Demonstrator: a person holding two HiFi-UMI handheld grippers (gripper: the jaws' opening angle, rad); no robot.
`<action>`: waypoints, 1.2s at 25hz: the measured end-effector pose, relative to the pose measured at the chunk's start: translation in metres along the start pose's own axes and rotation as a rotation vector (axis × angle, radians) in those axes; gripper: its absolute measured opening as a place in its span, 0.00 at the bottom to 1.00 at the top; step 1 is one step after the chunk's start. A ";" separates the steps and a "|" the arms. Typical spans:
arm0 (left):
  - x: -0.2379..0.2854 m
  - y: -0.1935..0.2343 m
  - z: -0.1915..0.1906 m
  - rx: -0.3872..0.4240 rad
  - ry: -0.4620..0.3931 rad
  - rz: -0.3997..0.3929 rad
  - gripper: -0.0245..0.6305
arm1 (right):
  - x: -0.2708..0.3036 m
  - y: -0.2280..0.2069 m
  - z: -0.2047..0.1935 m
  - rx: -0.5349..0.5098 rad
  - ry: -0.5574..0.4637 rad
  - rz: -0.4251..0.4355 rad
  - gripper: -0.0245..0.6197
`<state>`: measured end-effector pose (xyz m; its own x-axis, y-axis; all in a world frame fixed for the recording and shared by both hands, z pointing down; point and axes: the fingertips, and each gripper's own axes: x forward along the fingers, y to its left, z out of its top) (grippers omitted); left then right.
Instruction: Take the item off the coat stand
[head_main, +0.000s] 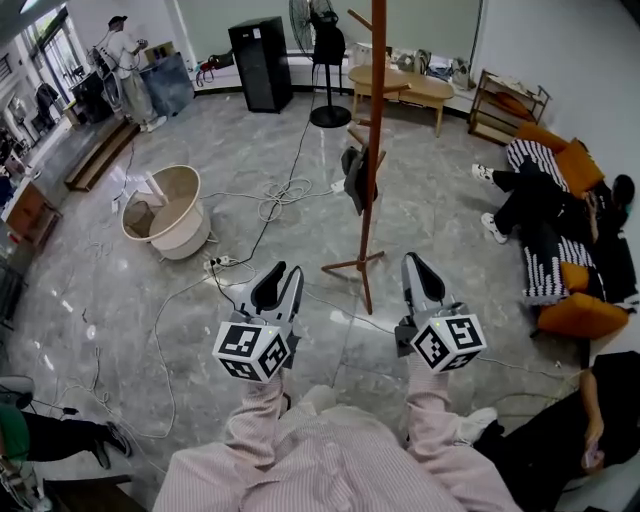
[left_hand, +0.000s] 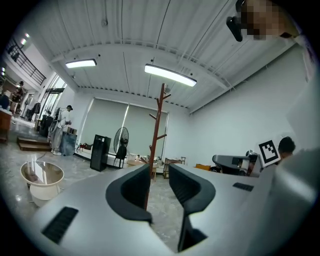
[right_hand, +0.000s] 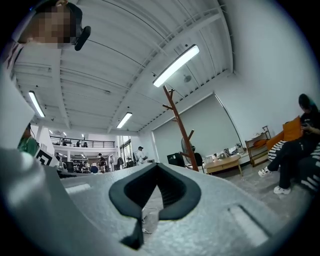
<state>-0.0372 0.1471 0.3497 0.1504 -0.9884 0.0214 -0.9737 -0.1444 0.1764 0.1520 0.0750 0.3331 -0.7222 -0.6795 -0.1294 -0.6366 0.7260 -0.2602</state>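
A tall wooden coat stand (head_main: 375, 150) rises from the marble floor ahead of me. A dark item (head_main: 356, 180) hangs from a low peg on its left side. My left gripper (head_main: 285, 278) is held level short of the stand's base, jaws open with nothing between them. Through their gap in the left gripper view (left_hand: 160, 172) I see the stand's pole (left_hand: 159, 120). The item is hidden there. My right gripper (head_main: 420, 272) is just right of the base, and its tips meet, shut on nothing (right_hand: 157, 167). The stand (right_hand: 177, 120) leans across the right gripper view.
A beige tub (head_main: 165, 210) stands to the left, with cables (head_main: 285, 195) trailing over the floor towards the stand. A person (head_main: 545, 210) sits on orange cushions at the right. Behind the stand are a round wooden table (head_main: 400, 85), a fan (head_main: 328, 60) and a black cabinet (head_main: 260, 62).
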 end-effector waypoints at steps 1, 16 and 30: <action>0.002 0.002 -0.001 -0.001 0.001 -0.001 0.20 | 0.002 -0.001 -0.001 0.000 0.002 0.002 0.05; 0.098 0.056 -0.016 -0.017 0.055 -0.064 0.26 | 0.085 -0.044 -0.022 0.002 0.003 -0.052 0.05; 0.217 0.115 -0.019 -0.027 0.133 -0.215 0.26 | 0.173 -0.084 -0.031 -0.021 -0.008 -0.163 0.05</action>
<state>-0.1130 -0.0829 0.3935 0.3764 -0.9199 0.1097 -0.9122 -0.3474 0.2174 0.0725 -0.1006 0.3622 -0.6067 -0.7892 -0.0952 -0.7506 0.6082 -0.2581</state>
